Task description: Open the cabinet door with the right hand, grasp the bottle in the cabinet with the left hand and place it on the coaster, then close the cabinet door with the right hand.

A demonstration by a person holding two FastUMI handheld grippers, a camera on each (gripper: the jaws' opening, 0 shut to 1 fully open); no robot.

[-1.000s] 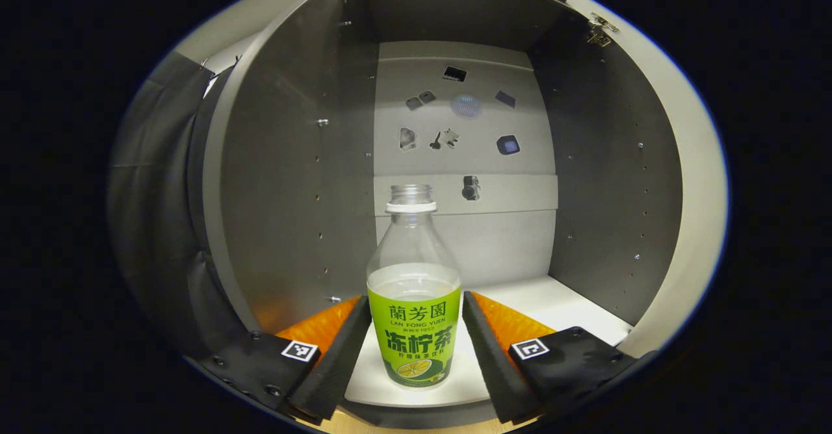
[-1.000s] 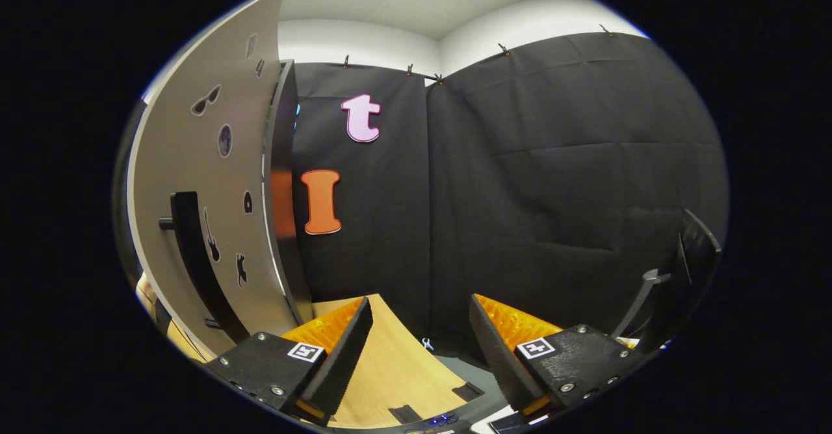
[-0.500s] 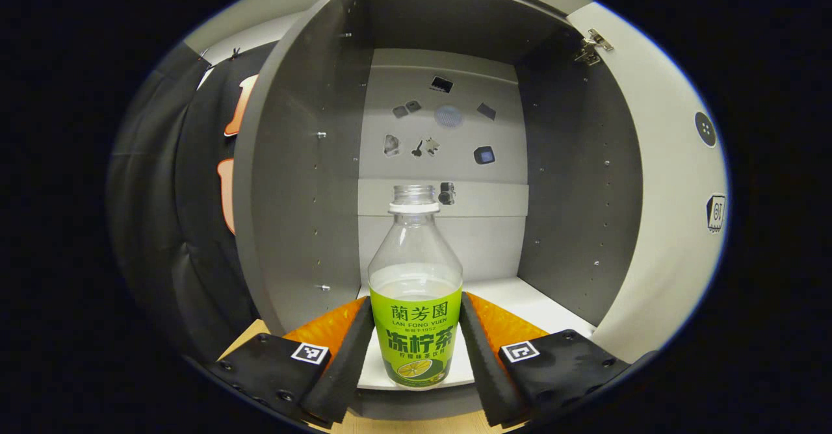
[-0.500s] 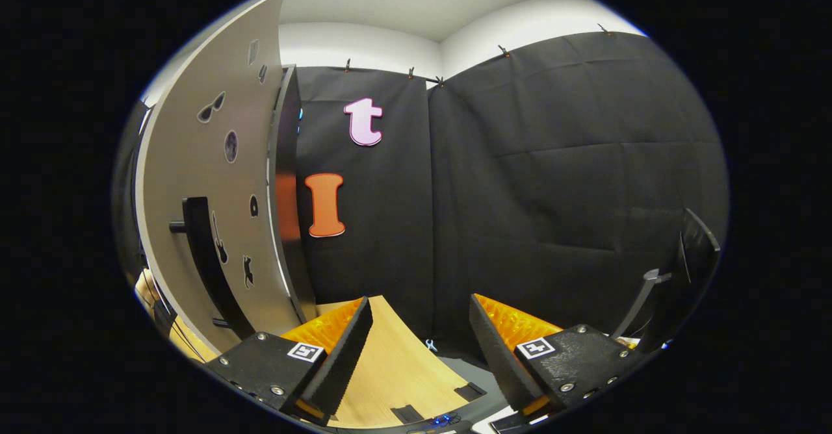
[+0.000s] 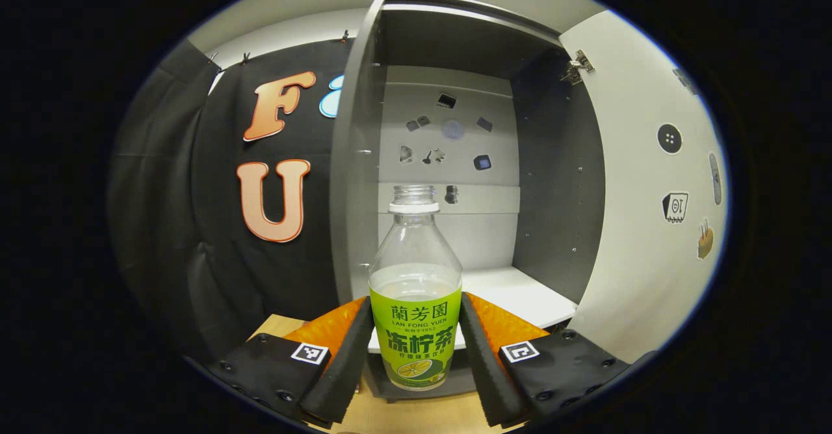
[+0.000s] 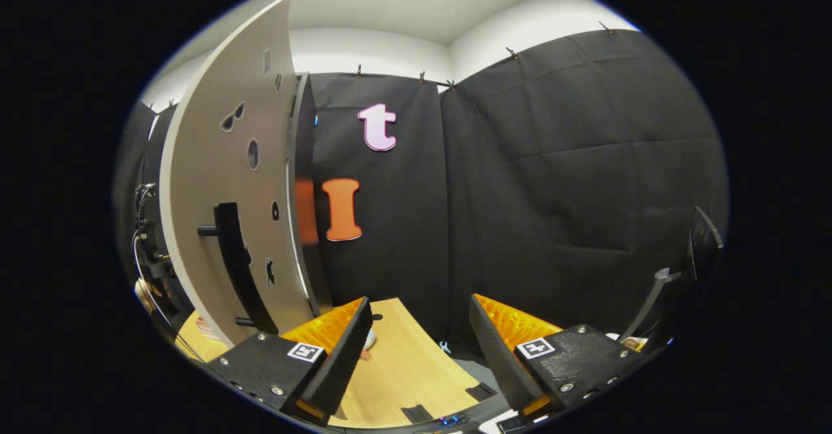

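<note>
Green-labelled bottle (image 5: 415,291) stands upright between the two fingers of the left gripper (image 5: 415,349), both pads pressed against the label. Its neck is uncapped and the clear upper body shows liquid down at label level. In the left gripper view the bottle sits in front of the cabinet (image 5: 448,161), near its open front edge, above the wooden table (image 5: 416,414). Small stickers mark the cabinet's back panel. The cabinet door (image 5: 643,193) stands swung open to the right. In the right gripper view the right gripper (image 6: 419,349) has its fingers spread apart with nothing between them, over the table, with the door and its dark bar handle (image 6: 237,265) to the left.
</note>
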